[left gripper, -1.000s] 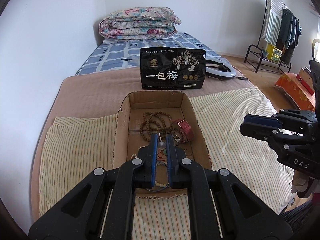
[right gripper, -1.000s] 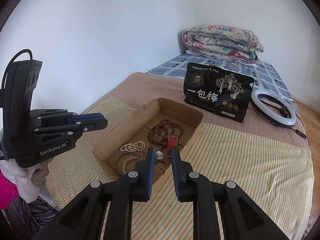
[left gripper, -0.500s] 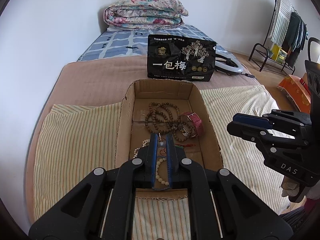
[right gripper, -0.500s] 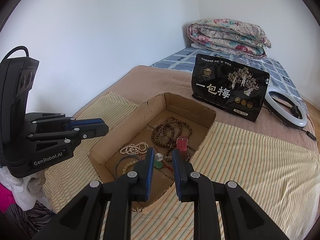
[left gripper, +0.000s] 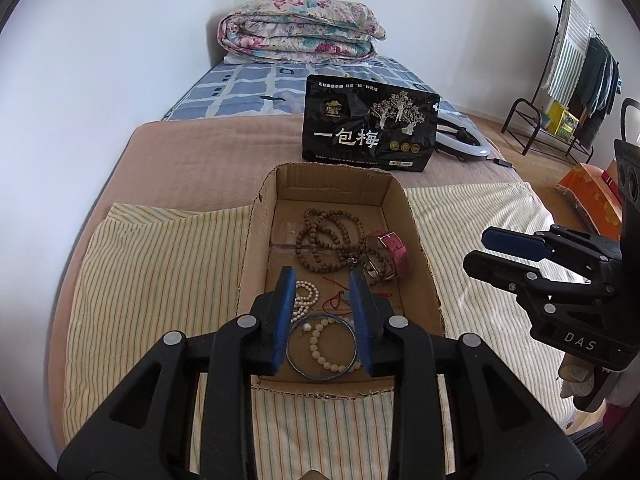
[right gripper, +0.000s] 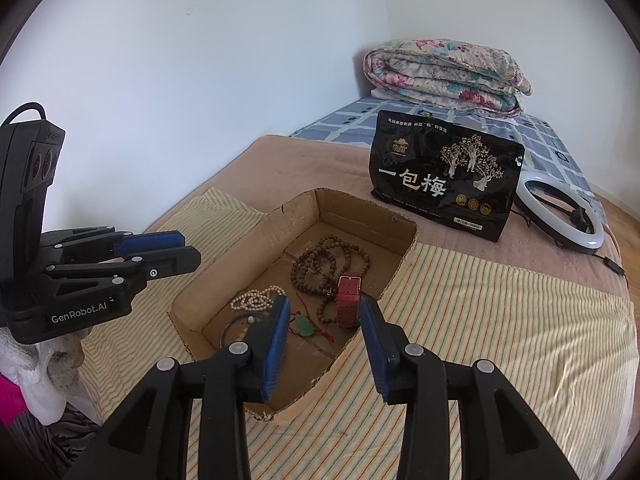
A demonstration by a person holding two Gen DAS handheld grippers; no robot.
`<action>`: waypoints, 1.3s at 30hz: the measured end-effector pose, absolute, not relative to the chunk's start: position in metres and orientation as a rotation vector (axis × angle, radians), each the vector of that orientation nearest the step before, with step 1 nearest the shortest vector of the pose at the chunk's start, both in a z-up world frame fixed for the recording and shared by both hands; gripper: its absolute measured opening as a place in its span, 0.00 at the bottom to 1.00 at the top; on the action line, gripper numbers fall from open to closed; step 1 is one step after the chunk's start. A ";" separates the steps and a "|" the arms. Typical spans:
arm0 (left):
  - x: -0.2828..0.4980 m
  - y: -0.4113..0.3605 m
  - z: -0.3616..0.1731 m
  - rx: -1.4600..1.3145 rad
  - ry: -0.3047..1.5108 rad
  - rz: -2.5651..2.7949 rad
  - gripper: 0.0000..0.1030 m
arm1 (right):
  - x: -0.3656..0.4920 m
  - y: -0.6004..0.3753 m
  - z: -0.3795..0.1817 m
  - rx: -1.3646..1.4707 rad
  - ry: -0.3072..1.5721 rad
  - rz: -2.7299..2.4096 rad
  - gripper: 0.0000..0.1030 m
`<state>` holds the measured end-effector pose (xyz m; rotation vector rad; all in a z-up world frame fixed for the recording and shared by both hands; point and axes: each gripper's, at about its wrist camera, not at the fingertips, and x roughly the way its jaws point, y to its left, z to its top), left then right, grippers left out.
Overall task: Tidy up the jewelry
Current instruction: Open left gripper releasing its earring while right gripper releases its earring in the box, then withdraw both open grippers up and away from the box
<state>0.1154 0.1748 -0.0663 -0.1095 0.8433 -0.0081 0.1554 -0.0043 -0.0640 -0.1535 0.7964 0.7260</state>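
Note:
An open cardboard box (left gripper: 424, 240) (right gripper: 224, 280) lies on the striped cloth. Inside are brown bead strands (left gripper: 332, 240) (right gripper: 324, 260), a red watch strap (left gripper: 394, 250) (right gripper: 349, 300), a white pearl string (left gripper: 306, 294) (right gripper: 256, 298), a blue bangle (left gripper: 320, 346) around pale beads, and a green pendant on red cord (right gripper: 305, 326). My left gripper (left gripper: 322, 284) is open and empty above the box's near end. My right gripper (right gripper: 325, 312) is open and empty above the box's near right corner.
A black snack bag (left gripper: 370, 132) (right gripper: 444, 176) stands behind the box. A ring light (right gripper: 560, 216) lies to its right. A folded floral quilt (left gripper: 298, 30) sits at the bed's far end. A clothes rack (left gripper: 572, 72) stands at the right.
Both grippers have opened wide. The left gripper held a small pearl earring between its fingers before; it now lies in the box inside the bangle. Both cameras moved closer to the box.

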 end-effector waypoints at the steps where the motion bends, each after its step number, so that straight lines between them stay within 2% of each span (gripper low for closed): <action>1: 0.114 0.174 -0.065 -0.109 0.840 -0.008 0.26 | 0.155 -0.005 -0.063 -0.152 0.795 0.725 0.38; 13: 0.084 0.157 -0.031 -0.074 0.731 0.031 0.26 | 0.135 -0.031 -0.036 -0.136 0.743 0.694 0.47; 19: 0.067 0.145 -0.015 -0.063 0.675 0.033 0.26 | 0.120 -0.046 -0.019 -0.123 0.702 0.671 0.57; 21: 0.061 0.141 -0.011 -0.060 0.661 0.031 0.36 | 0.115 -0.052 -0.014 -0.118 0.689 0.660 0.62; 22: 0.058 0.139 -0.009 -0.061 0.651 0.033 0.48 | 0.113 -0.055 -0.012 -0.117 0.682 0.654 0.64; 23: 0.055 0.137 -0.007 -0.062 0.640 0.034 0.56 | 0.111 -0.058 -0.009 -0.117 0.674 0.646 0.67; 27: 0.046 0.128 -0.002 -0.049 0.620 0.035 0.64 | 0.103 -0.069 -0.002 -0.109 0.653 0.618 0.82; 29: 0.043 0.126 0.000 -0.054 0.618 0.033 0.75 | 0.100 -0.075 0.000 -0.103 0.646 0.603 0.88; 32: 0.040 0.122 0.000 -0.056 0.619 0.033 0.78 | 0.096 -0.082 0.002 -0.119 0.629 0.568 1.00; 39: 0.034 0.113 0.001 -0.024 0.608 0.037 0.94 | 0.100 -0.101 -0.001 -0.118 0.638 0.504 1.00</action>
